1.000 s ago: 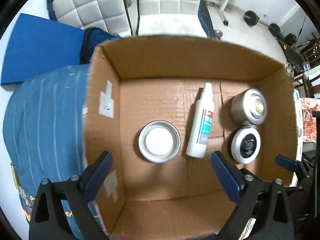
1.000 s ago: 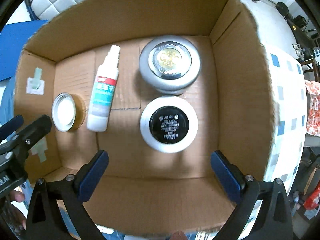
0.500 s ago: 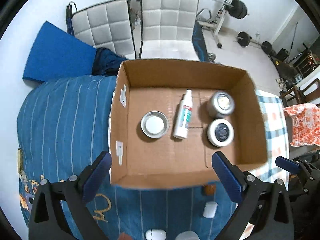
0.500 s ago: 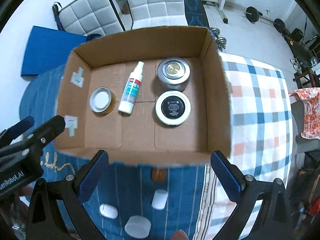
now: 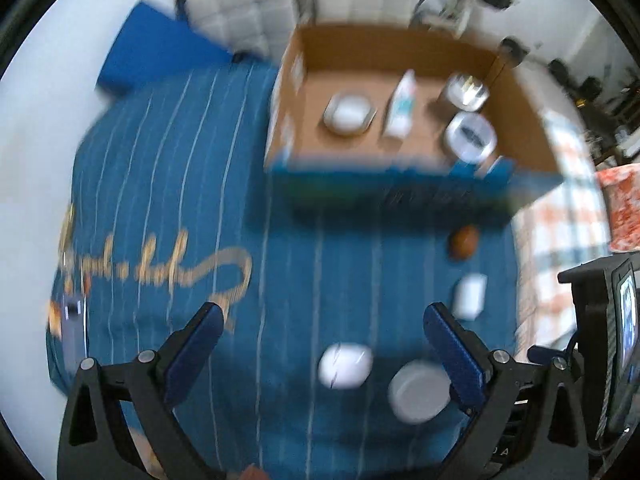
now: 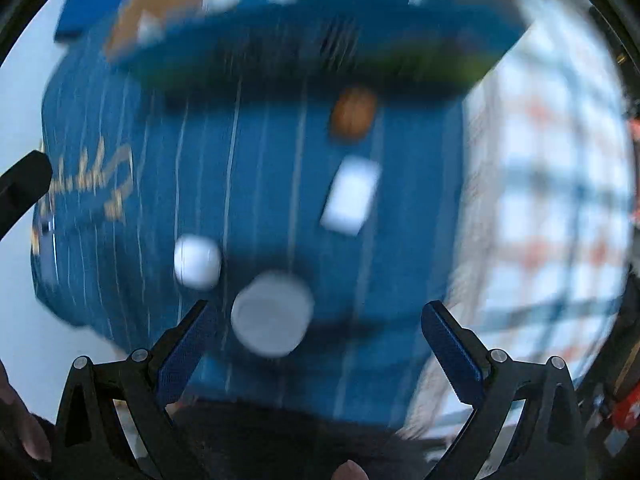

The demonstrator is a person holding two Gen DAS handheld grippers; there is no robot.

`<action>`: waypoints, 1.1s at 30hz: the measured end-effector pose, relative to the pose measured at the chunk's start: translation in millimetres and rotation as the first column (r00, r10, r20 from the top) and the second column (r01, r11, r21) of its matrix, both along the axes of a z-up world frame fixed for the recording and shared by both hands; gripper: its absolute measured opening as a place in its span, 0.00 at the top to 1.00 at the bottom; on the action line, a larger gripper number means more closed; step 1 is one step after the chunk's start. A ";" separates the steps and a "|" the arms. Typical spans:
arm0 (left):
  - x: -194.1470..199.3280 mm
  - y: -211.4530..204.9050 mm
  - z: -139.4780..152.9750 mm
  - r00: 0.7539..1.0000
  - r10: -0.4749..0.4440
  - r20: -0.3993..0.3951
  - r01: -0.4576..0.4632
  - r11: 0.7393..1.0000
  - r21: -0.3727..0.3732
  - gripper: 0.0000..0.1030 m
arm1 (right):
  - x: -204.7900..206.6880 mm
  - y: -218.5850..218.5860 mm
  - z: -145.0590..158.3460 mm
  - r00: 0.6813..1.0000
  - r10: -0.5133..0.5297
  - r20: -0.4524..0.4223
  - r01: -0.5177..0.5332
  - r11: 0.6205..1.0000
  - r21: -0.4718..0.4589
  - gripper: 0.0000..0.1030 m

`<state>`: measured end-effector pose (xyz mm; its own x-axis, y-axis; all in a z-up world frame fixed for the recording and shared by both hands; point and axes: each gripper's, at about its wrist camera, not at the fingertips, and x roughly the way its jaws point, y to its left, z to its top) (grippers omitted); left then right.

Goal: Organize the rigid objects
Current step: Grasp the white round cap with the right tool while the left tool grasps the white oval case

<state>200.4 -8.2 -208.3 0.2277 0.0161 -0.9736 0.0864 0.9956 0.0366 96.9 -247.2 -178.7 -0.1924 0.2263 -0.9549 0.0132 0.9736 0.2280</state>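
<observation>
I hold both my left gripper [image 5: 320,346] and right gripper [image 6: 318,338] spread and empty above the round white lid [image 6: 272,314], ready to box it.

You are looking at a cardboard box [image 5: 520,120] sitting open-topped at the far end of the blue striped bedspread [image 5: 180,184], and inside it a shallow round tin [image 5: 349,114], a white spray bottle [image 5: 402,104] lying on its side, a silver puck light [image 5: 466,90] and a white-rimmed jar with a dark lid [image 5: 471,137] are resting in a rough row. Lying loose on the bedspread nearer you are a small brown rounded object [image 5: 464,241] just in front of the box, a white rectangular case [image 5: 470,296], a white rounded case [image 5: 345,365] and a pale round lid-like disc [image 5: 418,391] just beside it. Both views are blurring, so finer detail on these is not showing.
</observation>
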 end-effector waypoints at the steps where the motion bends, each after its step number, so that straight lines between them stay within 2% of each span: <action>1: -7.1 8.5 -12.4 0.999 0.024 -0.036 -0.024 1.000 0.008 0.00 | -9.6 10.1 -17.3 0.999 -0.002 -0.046 0.004 1.000 0.028 0.00; 4: -26.8 34.8 -41.8 0.989 0.100 -0.105 -0.098 0.995 0.022 0.00 | -24.9 33.9 -45.9 0.994 0.009 -0.107 -0.002 0.998 0.061 0.00; 8: -44.3 58.5 -64.2 0.974 0.165 -0.153 -0.160 0.986 0.046 0.00 | -35.9 58.1 -76.5 0.990 0.017 -0.142 -0.011 0.999 0.046 0.00; 10: -51.8 65.1 -73.3 0.969 0.180 -0.172 -0.175 0.984 0.043 0.00 | -42.4 65.9 -90.3 0.985 0.032 -0.169 -0.029 0.999 0.025 0.08; 12: -58.9 65.8 -81.3 0.966 0.177 -0.188 -0.173 0.984 0.036 0.00 | -49.2 67.3 -97.5 0.983 0.058 -0.174 -0.064 0.997 -0.031 0.27; 13: -61.0 64.4 -83.4 0.966 0.173 -0.192 -0.169 0.985 0.033 0.00 | -50.9 65.2 -95.4 0.987 0.065 -0.147 -0.071 0.997 -0.038 0.32; 15: -61.3 56.0 -90.6 0.969 0.146 -0.197 -0.147 0.989 0.008 0.00 | -53.4 56.8 -93.1 0.990 0.060 -0.130 -0.064 0.998 -0.026 0.32; 18: -57.7 39.8 -111.6 0.963 0.108 -0.245 -0.121 0.992 -0.040 0.00 | -57.2 29.6 -89.6 0.995 0.062 -0.075 -0.070 0.991 -0.113 0.33; 23: -51.6 11.9 -146.1 0.954 0.074 -0.290 -0.101 0.992 -0.079 0.00 | -63.7 -25.1 -93.7 0.995 -0.042 -0.094 0.030 0.991 -0.129 0.34; 25: -47.8 1.7 -160.6 0.948 0.055 -0.313 -0.076 0.996 -0.056 0.07 | -65.5 -37.7 -93.8 0.994 -0.061 -0.090 0.048 0.989 -0.142 0.34; 26: -46.2 -2.9 -166.8 0.947 0.042 -0.319 -0.061 0.997 -0.050 0.19 | -66.3 -40.5 -93.9 0.994 -0.066 -0.087 0.053 0.988 -0.145 0.34; 28: -45.8 -10.3 -177.5 0.945 0.021 -0.326 -0.029 0.999 -0.020 0.21 | -68.5 -45.8 -95.3 0.993 -0.078 -0.090 0.065 0.988 -0.141 0.34; 31: -48.2 -9.8 -176.8 0.957 0.036 -0.289 -0.045 0.999 -0.024 0.32 | -72.0 -47.6 -98.8 0.991 -0.090 -0.094 0.076 0.987 -0.141 0.35; 33: -51.0 -10.2 -175.4 0.959 0.044 -0.279 -0.053 0.998 -0.024 0.44 | -72.7 -46.0 -100.4 0.992 -0.096 -0.087 0.082 0.985 -0.149 0.35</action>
<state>149.4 -18.4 -383.7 -0.0528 -0.0105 -0.9985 0.0407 0.9991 -0.0126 24.2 -293.2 -279.1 -0.2677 0.1070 -0.9575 0.1161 0.9902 0.0782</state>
